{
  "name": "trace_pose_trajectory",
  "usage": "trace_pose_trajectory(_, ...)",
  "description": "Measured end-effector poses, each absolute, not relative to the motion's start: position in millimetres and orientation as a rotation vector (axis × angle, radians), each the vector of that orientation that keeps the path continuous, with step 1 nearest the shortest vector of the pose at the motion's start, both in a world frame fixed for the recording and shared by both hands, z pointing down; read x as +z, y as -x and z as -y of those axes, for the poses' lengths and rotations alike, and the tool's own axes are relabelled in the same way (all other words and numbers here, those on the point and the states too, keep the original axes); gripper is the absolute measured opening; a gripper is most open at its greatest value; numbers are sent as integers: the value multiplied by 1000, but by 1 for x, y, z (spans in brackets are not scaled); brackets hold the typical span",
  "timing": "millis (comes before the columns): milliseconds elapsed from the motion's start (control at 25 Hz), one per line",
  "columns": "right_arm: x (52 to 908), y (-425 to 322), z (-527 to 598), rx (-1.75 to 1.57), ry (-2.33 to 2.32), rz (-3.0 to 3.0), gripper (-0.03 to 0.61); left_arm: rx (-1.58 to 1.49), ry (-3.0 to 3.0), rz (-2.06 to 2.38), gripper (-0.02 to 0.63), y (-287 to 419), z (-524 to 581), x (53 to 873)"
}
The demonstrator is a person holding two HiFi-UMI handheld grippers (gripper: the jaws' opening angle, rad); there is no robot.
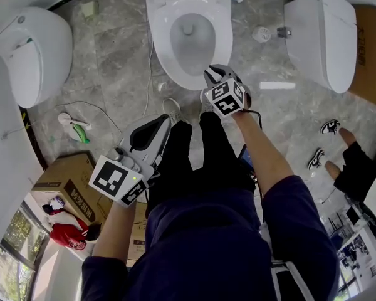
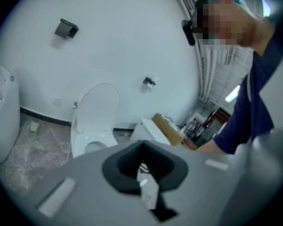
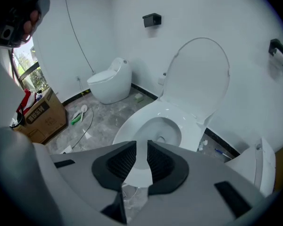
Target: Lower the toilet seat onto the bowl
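Note:
The white toilet (image 1: 188, 36) stands straight ahead, with its seat (image 1: 166, 39) lying flat on the bowl. Its lid (image 3: 200, 74) stands upright against the wall. My right gripper (image 1: 214, 74) hangs just in front of the bowl's near rim and points steeply down. In the right gripper view the right gripper (image 3: 141, 147) shows a narrow gap between its dark pads with nothing in it. My left gripper (image 1: 156, 127) is lower left, by my left leg, well back from the toilet (image 2: 92, 135). The left gripper (image 2: 142, 147) has its pads together and holds nothing.
A second toilet (image 1: 34, 52) stands at the left and a third (image 1: 323, 36) at the right. Cardboard boxes (image 1: 66, 184) sit lower left, near a green-handled brush (image 1: 78, 130) and a cable on the marble floor. Another person's shoes (image 1: 329, 127) are at the right.

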State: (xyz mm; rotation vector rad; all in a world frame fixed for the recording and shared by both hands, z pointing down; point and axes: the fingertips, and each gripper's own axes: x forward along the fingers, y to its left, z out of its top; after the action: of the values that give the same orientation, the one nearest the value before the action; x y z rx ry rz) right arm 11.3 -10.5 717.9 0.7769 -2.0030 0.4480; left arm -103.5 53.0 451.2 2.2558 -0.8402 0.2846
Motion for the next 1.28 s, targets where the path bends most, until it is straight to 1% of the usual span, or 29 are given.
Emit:
trace_pose_trajectory(200, 671, -8, 23, 393, -875, 2032, 67, 275, -2329, 809, -3, 114, -53, 432)
trace_pose_trajectory(640, 568, 1, 11, 328, -1028, 2110, 67, 256, -2444, 806, -3, 132, -59, 381)
trace_pose_trajectory(920, 490, 1, 9, 258, -1098, 2209, 67, 219, -2517, 826, -3, 123, -58, 342)
trace_pose_trajectory(1280, 401, -18, -20, 171, -1117, 2345, 67, 169, -2559, 909, -3, 91, -84, 303)
